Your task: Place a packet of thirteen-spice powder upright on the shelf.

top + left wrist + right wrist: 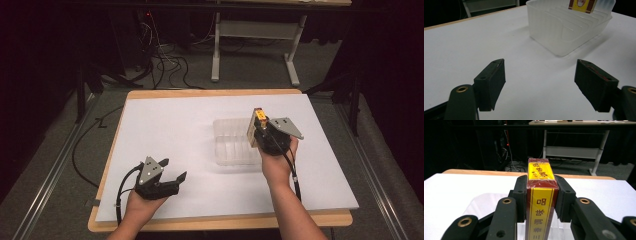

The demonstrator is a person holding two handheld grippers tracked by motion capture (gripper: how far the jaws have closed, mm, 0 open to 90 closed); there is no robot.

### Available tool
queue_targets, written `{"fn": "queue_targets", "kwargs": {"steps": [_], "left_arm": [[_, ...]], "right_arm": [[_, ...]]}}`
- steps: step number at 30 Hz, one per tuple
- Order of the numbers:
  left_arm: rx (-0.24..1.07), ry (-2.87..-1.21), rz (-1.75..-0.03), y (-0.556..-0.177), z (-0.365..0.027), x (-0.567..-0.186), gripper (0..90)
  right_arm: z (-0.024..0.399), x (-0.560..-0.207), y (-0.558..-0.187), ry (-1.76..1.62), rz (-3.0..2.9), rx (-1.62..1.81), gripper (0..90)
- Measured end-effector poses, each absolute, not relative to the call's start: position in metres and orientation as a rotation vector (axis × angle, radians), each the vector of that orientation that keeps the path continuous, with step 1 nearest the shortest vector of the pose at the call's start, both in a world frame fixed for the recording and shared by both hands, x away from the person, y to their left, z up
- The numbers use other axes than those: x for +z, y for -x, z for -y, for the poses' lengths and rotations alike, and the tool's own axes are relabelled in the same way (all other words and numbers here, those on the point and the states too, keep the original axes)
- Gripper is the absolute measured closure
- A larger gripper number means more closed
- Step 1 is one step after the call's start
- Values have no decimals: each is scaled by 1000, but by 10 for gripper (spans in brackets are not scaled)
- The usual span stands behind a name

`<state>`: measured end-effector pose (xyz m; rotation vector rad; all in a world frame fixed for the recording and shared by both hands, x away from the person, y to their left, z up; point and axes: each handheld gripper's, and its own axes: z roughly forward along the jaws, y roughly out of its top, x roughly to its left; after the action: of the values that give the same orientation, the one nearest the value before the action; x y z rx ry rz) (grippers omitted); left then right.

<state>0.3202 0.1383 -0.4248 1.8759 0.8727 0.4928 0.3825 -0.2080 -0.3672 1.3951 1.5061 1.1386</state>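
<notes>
- I am holding the box [540, 202] in the right gripper [540, 200], its jaws clamping the two long sides so the pads are pressing flat against the red and yellow wrapper.
- In the right gripper view the box is standing upright between the fingers [520, 197], its top end poking out past them toward 12 o'clock and its lower part running down out of frame.
- In the high view the right gripper [263, 131] is hovering at the 3 o'clock edge of the clear slotted tray [227, 145], with the box [256, 127] sitting just over that edge.
- The tray is resting on the white table sheet [175, 125], a little toward 2 o'clock from the sheet's middle.
- My left gripper [172, 170] is sitting at about 7 o'clock on the sheet, well apart from the tray.
- In the left gripper view its jaws are standing apart with nothing between the pads [492, 82], just bare sheet, and the tray [564, 32] is lying ahead at 1 o'clock.
</notes>
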Motion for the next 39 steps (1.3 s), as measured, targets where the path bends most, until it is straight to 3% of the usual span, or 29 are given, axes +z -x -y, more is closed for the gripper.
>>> {"fn": "queue_targets", "kwargs": {"steps": [39], "left_arm": [[498, -1875, -872, -319, -138, -425, 257]], "right_arm": [[196, -389, -398, -1460, -1470, 1110, 662]]}}
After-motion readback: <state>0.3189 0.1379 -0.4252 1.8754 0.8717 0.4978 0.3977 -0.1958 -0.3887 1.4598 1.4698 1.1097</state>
